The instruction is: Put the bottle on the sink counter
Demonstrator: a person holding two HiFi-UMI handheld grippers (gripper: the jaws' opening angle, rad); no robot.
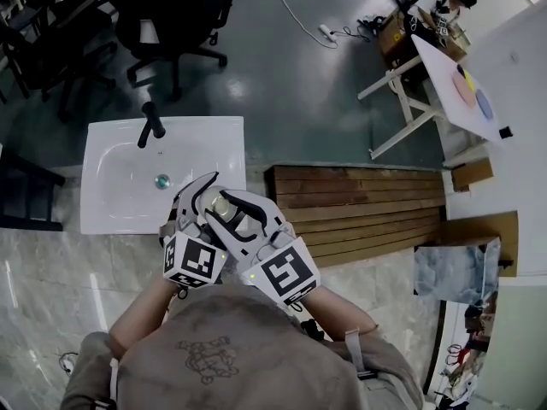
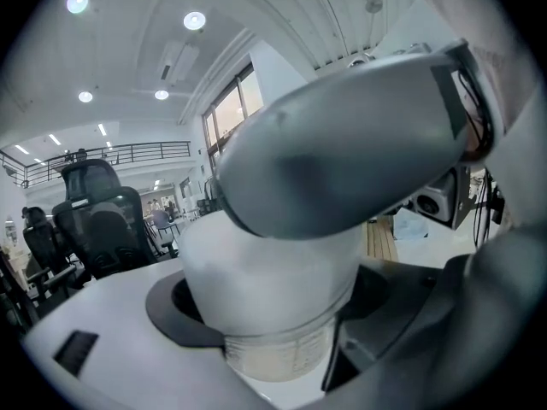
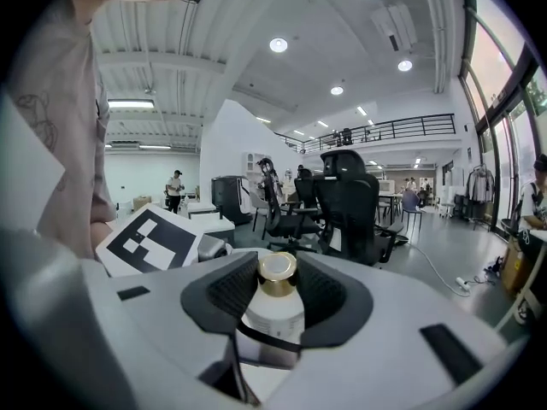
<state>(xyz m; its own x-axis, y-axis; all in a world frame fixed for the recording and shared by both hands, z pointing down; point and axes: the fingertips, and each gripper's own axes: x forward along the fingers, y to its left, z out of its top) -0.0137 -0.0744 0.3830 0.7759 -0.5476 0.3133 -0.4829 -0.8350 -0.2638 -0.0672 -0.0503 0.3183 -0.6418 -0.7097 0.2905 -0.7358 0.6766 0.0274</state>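
- The white plastic bottle with a gold screw cap (image 1: 224,205) is held up in front of the person's chest, caught between both grippers. In the head view it shows against the near right corner of the white rectangular ceramic sink (image 1: 111,156), and it rests on no surface.
- The left gripper (image 1: 201,203) has its jaws closed partway round the bottle's broad white body (image 2: 273,297). The body fills the space between the dark pads (image 2: 171,314).
- The right gripper (image 1: 248,216) is likewise closed on the bottle (image 3: 275,314). The ribbed dark pads (image 3: 235,293) hug its shoulder on either side, and the gold cap (image 3: 278,269) stands up between them.
- The two grippers meet at the bottle from opposite sides. The right gripper's grey finger (image 2: 342,143) crosses the top of the left gripper view, and the left gripper's black-and-white marker cube (image 3: 154,239) shows just beside the right jaws.
- The sink has a black tap (image 1: 152,125) at its far edge and a round metal drain (image 1: 162,180) in the bowl.
- A slatted brown wooden platform (image 1: 359,212) lies to the right of the sink, on pale marbled floor tiles (image 1: 51,272).
- A black office chair (image 1: 162,24) stands beyond the sink on the dark green floor, and a white table (image 1: 513,67) stands at the far right.
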